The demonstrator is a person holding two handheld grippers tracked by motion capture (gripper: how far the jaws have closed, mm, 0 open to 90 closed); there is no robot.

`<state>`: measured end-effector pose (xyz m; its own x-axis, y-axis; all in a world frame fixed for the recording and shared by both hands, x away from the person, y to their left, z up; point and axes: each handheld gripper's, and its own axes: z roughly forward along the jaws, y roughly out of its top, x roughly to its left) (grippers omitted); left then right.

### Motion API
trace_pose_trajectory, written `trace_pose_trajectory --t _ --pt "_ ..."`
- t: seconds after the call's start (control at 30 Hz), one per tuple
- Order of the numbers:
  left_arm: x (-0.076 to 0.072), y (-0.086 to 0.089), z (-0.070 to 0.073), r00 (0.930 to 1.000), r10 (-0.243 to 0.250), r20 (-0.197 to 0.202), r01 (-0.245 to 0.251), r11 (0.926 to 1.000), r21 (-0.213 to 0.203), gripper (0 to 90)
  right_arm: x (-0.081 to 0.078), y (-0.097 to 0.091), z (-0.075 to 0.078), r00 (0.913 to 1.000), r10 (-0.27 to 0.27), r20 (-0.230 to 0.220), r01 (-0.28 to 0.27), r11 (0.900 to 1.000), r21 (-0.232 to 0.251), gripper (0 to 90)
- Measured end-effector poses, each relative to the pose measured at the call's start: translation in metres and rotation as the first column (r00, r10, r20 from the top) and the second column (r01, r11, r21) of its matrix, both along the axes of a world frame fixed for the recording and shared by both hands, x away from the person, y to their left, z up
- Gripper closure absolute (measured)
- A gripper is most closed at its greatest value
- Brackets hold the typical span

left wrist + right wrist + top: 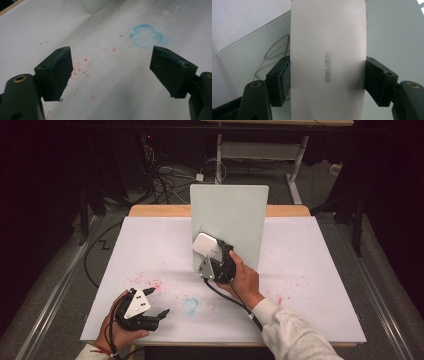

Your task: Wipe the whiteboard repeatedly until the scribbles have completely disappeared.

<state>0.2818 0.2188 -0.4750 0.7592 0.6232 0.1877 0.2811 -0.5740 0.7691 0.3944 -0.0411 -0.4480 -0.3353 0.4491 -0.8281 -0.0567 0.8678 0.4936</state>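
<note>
Eraser, pinched across its width by the right gripper, lies flat against the upright board, long axis upward (left gripper spread, idle).

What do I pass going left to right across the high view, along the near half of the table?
Left gripper, open and low over the white table cover → blue ring mark → right gripper, shut on the white eraser against the upright whiteboard.
</note>
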Motion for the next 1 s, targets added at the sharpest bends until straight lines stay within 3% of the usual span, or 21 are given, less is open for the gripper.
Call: trace_pose_trajectory --t 0.07,0.13,0.23,0.5,0.67,0.8,0.9,1.0 --pt "0.0 0.0 0.0 1.0 0.001 0.002 -0.001 1.0 0.0 17.8 0.005 0.003 0.01 1.0 0.001 -0.005 0.0 0.9995 0.031 30.9" --pt "-0.001 0.002 0.0 1.0 0.002 0.003 -0.002 1.0 -0.002 17.8 0.007 0.006 0.021 0.9995 -0.012 0.028 0.011 0.9995 0.028 30.9" --pt "-0.001 0.003 0.0 0.9999 0.004 0.013 -0.004 1.0 -0.003 17.8 0.015 0.007 0.038 0.999 -0.024 0.039 0.021 0.9967 0.078 30.8" --pt "-0.003 0.004 0.001 0.9998 0.002 0.018 -0.002 1.0 -0.002 17.8 0.032 0.016 0.085 0.9945 -0.054 0.09 0.042 0.9912 0.125 30.9" --pt "-0.003 0.005 0.001 0.9999 0.003 0.016 -0.003 1.0 -0.005 17.8 0.04 0.016 0.107 0.993 -0.075 0.09 0.06 0.9844 0.166 30.9" --pt "-0.004 0.005 0.001 1.0 0.004 0.006 -0.004 1.0 -0.009 17.9 0.038 0.018 0.102 0.994 -0.078 0.077 0.065 0.9845 0.163 30.9" --pt "-0.004 0.005 0.002 0.9998 0.002 0.021 -0.002 1.0 -0.005 17.8 0.032 0.02 0.085 0.9955 -0.058 0.075 0.048 0.9909 0.126 30.9" --pt "-0.004 0.005 0.001 1.0 0.003 0.008 -0.003 1.0 -0.006 17.8 0.025 0.02 0.065 0.997 -0.046 0.062 0.04 0.9946 0.096 30.8"
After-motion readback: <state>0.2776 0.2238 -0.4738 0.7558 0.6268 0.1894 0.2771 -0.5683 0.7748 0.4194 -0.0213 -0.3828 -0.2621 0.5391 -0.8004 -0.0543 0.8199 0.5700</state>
